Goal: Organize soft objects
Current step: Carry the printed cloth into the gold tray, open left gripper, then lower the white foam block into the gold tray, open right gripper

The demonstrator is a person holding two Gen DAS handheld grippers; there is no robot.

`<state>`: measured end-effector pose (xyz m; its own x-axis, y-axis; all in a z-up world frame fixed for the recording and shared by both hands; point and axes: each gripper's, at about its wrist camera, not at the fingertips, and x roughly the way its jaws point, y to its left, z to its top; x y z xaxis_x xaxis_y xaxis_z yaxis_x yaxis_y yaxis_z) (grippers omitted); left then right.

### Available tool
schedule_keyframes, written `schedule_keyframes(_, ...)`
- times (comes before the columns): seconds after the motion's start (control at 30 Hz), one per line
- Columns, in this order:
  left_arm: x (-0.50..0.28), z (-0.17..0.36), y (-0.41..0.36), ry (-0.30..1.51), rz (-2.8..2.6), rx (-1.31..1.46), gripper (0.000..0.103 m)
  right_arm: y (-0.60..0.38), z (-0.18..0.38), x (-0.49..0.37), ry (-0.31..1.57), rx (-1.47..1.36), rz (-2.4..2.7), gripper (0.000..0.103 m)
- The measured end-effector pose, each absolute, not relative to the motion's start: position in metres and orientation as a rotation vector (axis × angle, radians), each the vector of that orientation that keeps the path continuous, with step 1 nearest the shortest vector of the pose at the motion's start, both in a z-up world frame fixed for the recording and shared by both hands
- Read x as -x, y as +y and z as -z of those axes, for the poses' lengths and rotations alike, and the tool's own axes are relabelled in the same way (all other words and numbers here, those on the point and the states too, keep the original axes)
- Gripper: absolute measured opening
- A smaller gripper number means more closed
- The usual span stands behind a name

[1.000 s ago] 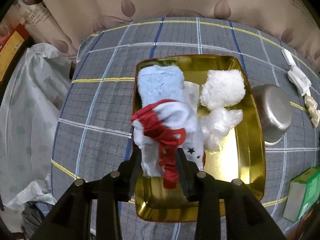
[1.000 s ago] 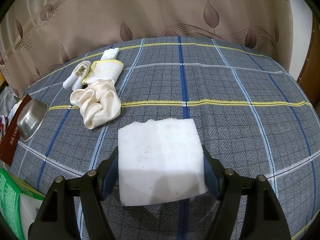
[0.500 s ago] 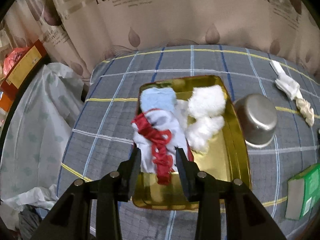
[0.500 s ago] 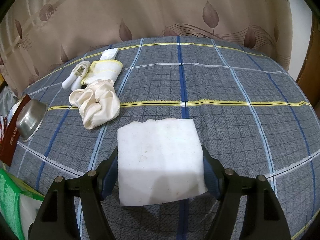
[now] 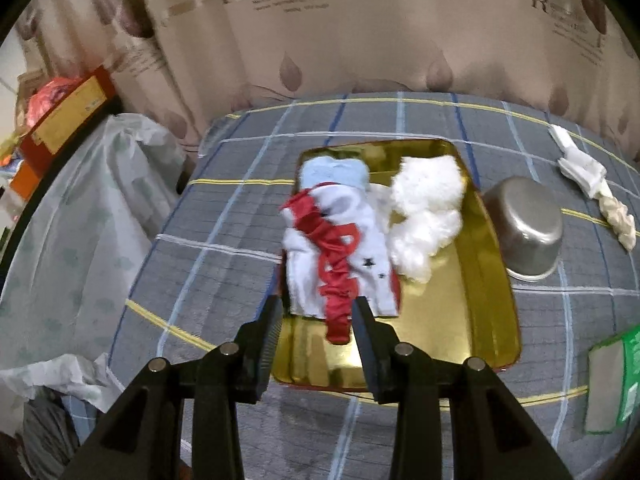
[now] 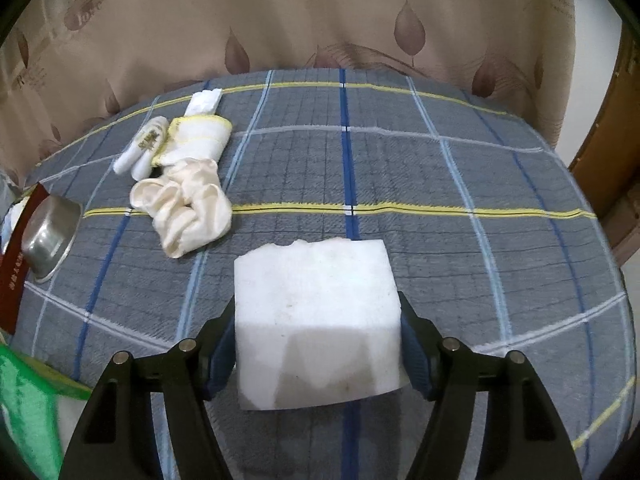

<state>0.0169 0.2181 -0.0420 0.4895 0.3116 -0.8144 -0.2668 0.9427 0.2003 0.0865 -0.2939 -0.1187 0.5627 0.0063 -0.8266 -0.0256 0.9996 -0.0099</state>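
A gold tray (image 5: 472,320) on the plaid bedspread holds a light blue towel (image 5: 334,172), a white fluffy cloth (image 5: 428,200) and a white-and-red garment (image 5: 340,256). My left gripper (image 5: 317,320) hovers open over the tray's near left corner. The garment's red end shows between its fingers, but the pads do not touch it. In the right wrist view a white sponge block (image 6: 316,300) sits between the blue pads of my right gripper (image 6: 316,340). Those jaws are closing and both pads press on the block's sides.
A steel bowl (image 5: 528,232) lies tipped right of the tray, with a green box (image 5: 612,384) nearer. A cream scrunchie (image 6: 188,212), yellow-trimmed white gloves (image 6: 200,140) and a small white roll (image 6: 140,152) lie left of the sponge. Plastic-covered clutter (image 5: 80,220) borders the bed's left edge.
The left gripper has drawn back from the tray, which now looks smaller and farther; the garment stays in the tray. The right pads have squeezed the sponge slightly narrower.
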Motion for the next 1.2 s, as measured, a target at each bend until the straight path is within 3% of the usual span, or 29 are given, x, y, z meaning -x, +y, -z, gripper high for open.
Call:
schedule_keyframes(0.57, 0.013, 0.054, 0.261, 0.963, -0.446, 0.135, 0.036, -0.132, 0.024, -0.043, 0.951, 0.164, -0.371, 0.066)
schedule_keyframes(1.2, 0.024, 0.053, 0.299, 0.946, -0.54, 0.205, 0.036, 0.106, 0.068, -0.042, 0.94, 0.361, -0.696, 0.067)
